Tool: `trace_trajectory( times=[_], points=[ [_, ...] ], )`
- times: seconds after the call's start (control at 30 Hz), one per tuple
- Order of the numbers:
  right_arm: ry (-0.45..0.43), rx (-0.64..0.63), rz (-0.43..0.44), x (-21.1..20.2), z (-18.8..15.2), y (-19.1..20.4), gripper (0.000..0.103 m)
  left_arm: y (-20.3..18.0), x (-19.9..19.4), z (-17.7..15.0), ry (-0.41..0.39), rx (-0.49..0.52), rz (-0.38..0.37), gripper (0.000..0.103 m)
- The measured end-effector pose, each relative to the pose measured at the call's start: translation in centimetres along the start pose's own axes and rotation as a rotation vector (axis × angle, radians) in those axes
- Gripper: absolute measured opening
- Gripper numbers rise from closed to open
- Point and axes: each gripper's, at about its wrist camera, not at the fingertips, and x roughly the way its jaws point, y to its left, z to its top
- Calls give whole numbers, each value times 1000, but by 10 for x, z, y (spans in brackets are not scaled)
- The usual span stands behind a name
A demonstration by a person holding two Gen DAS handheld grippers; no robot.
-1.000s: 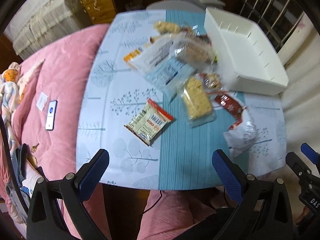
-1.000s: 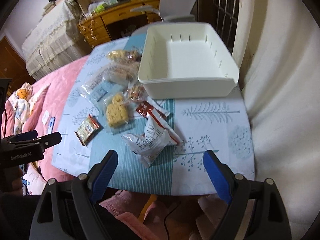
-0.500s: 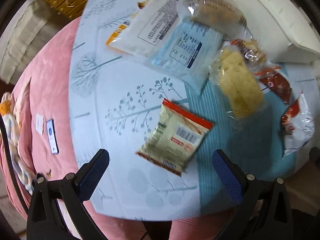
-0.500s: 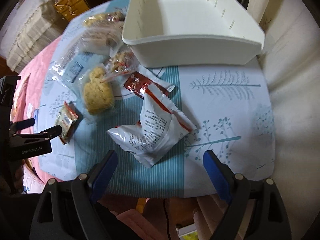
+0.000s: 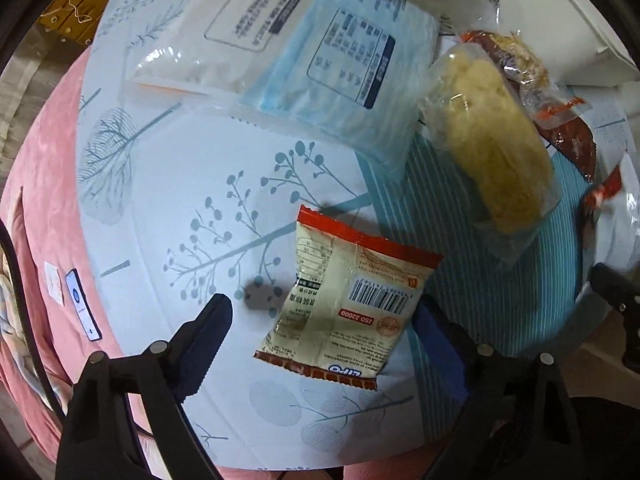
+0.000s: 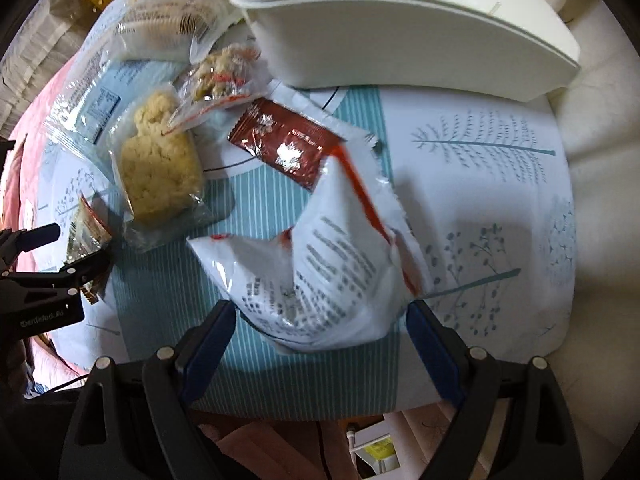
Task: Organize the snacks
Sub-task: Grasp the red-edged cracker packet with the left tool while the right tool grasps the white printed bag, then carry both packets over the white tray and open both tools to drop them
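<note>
A small cream packet with red ends [image 5: 344,300] lies flat on the patterned tablecloth [image 5: 192,168]. My left gripper [image 5: 324,340] points down over it and its jaws are closing with the packet between them. The right pad is near the packet's edge and the left pad stands apart. A crumpled white bag with a red stripe [image 6: 328,272] lies between the wide fingers of my right gripper [image 6: 320,348], which do not press it. The white bin [image 6: 400,28] stands behind. The left gripper [image 6: 64,250] also shows at the left edge of the right wrist view.
A clear pack of yellow noodle cake [image 5: 492,140], a blue pack [image 5: 340,60], a white pack [image 5: 224,28] and a dark red sachet [image 6: 288,144] crowd the table's middle. A phone [image 5: 82,304] lies on pink bedding left of the table. The near table edge is under both grippers.
Both grippers have dropped toward the table, so the cream packet and the white bag now sit between their fingers. The left jaws have narrowed.
</note>
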Motion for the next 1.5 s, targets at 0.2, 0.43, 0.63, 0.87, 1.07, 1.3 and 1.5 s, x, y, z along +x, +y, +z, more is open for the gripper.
trace_trajectory(
  times=[0.2, 0.43, 0.63, 0.87, 1.07, 1.3, 1.5],
  points=[
    [-34, 1, -12, 11, 9, -2, 86, 5, 6, -5, -14, -23, -66, 68],
    [-95, -30, -30, 19, 18, -4, 70, 9, 1, -20, -51, -50, -54, 47],
    [-86, -16, 6, 7, 9, -9, 66, 16, -14, -43, -54, -111, -73, 46],
    [-161, -29, 37, -34, -2, -20, 66, 16, -66, -63, -139, -94, -69, 46],
    [-240, -27, 91, -75, -8, -36, 66, -10, -125, -68, -249, -61, -118, 46],
    [-363, -33, 132, -130, -6, -52, 66, -63, -192, -48, -368, 45, -167, 46],
    [-441, -15, 174, -164, 17, -64, 67, -89, -229, -11, -457, 115, -182, 47]
  ],
)
